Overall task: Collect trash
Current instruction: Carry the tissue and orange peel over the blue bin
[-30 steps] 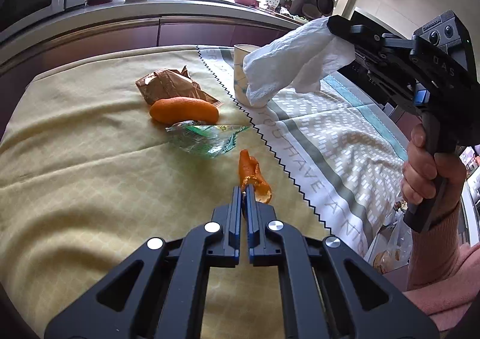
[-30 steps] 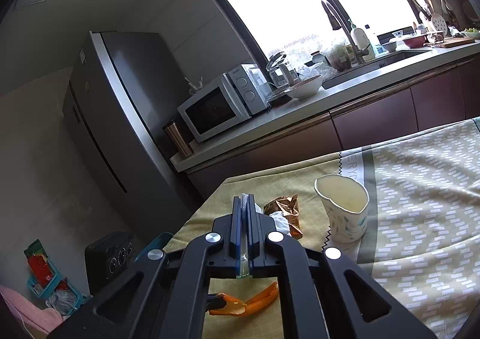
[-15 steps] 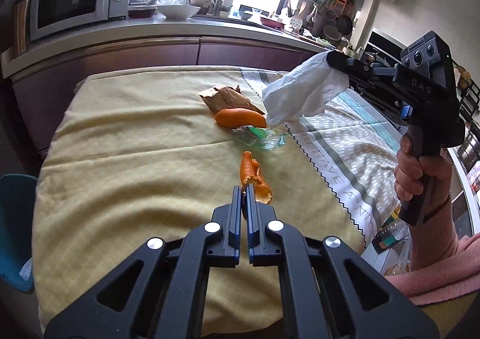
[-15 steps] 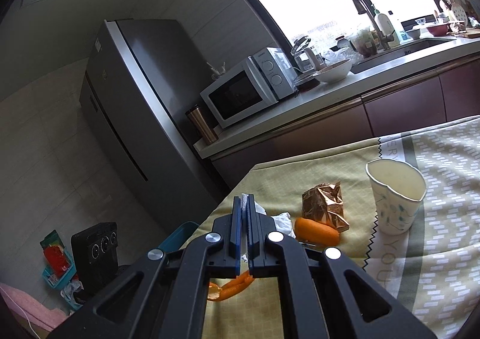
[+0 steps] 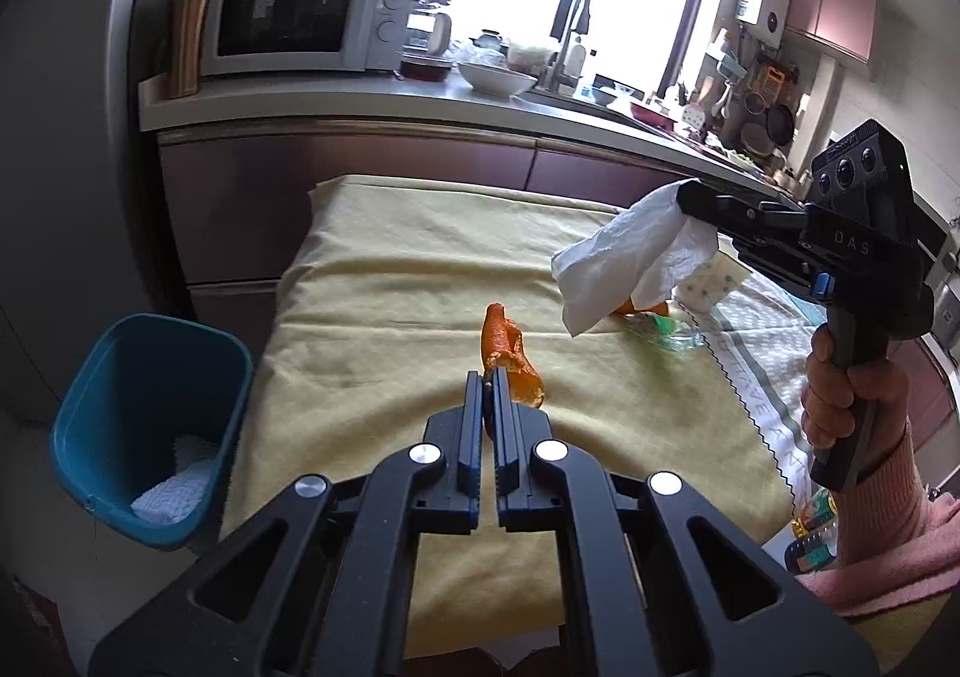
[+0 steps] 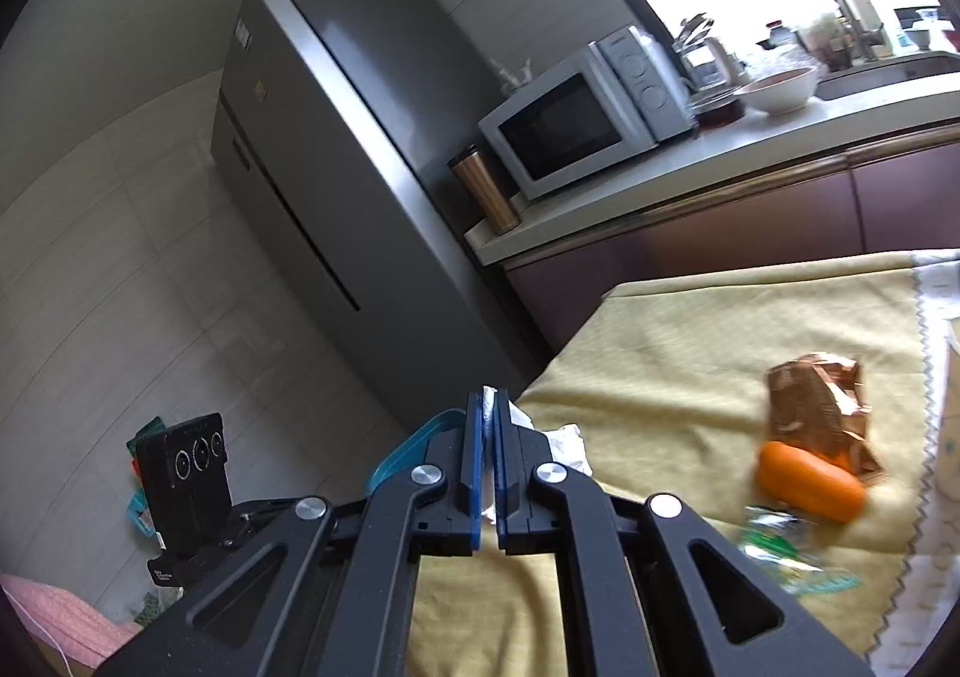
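My left gripper (image 5: 489, 377) is shut on an orange peel (image 5: 507, 356) and holds it above the yellow tablecloth (image 5: 390, 281). My right gripper (image 6: 489, 398) is shut on a crumpled white tissue (image 5: 624, 257), held in the air over the table's right side; the tissue (image 6: 561, 440) also hangs under the fingers in the right wrist view. A blue trash bin (image 5: 150, 419) with white paper inside stands on the floor left of the table. On the table lie an orange wrapper (image 6: 810, 479), a brown foil bag (image 6: 816, 407) and a clear green plastic wrapper (image 6: 792, 557).
A paper cup (image 5: 708, 287) stands behind the tissue on the patterned runner (image 5: 774, 365). A kitchen counter with a microwave (image 5: 300, 26), bowls and a sink runs behind the table. A grey fridge (image 6: 360, 167) stands at the left. The bin's rim (image 6: 414, 443) shows beside the table's edge.
Both grippers have moved left with their loads, toward the table's left edge. The blue bin has come into the left wrist view. The cup has left the right wrist view.
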Demonstrator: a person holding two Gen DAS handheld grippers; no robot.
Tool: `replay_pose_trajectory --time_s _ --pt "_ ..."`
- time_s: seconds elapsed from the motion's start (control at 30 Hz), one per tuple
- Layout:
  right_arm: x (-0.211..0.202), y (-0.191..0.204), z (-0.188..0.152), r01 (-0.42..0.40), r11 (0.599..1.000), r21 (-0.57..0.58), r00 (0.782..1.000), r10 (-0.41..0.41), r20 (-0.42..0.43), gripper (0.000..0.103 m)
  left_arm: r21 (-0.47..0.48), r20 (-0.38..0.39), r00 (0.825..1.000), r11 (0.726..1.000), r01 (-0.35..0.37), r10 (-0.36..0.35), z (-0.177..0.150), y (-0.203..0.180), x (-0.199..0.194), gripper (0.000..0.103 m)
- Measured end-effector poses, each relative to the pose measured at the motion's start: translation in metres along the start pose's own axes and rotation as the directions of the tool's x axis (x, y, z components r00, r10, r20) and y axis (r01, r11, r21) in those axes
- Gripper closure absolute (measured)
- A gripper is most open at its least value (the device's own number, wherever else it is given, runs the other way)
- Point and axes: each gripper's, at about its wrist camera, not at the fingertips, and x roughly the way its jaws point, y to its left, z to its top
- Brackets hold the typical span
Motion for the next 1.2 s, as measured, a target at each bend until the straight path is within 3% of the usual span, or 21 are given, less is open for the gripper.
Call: replay_pose_trajectory --time_s 0.23,0.57,0.83,1.2 --pt "0.057 0.021 0.005 -0.078 0.997 -0.023 0.994 0.075 -0.084 0.100 -0.090 0.038 0.992 0.989 -0.115 0.119 0.003 0.055 -0.025 0.099" --pt "0.138 0.051 0.004 -0.167 0.986 -0.026 0.966 0.158 -0.205 0.101 -0.204 0.022 0.963 0.945 -0.257 0.267 -0.005 0.125 -0.040 0.099" --pt "0.184 0.070 -0.006 -0.186 0.982 -0.023 0.945 0.173 -0.276 0.101 -0.270 -0.042 0.949 0.911 -0.311 0.312 -0.020 0.164 -0.027 0.099" --pt "0.238 0.077 -0.017 -0.151 0.988 -0.015 0.929 0.137 -0.345 0.100 -0.323 -0.110 0.935 0.877 -0.355 0.338 -0.033 0.197 0.001 0.099"
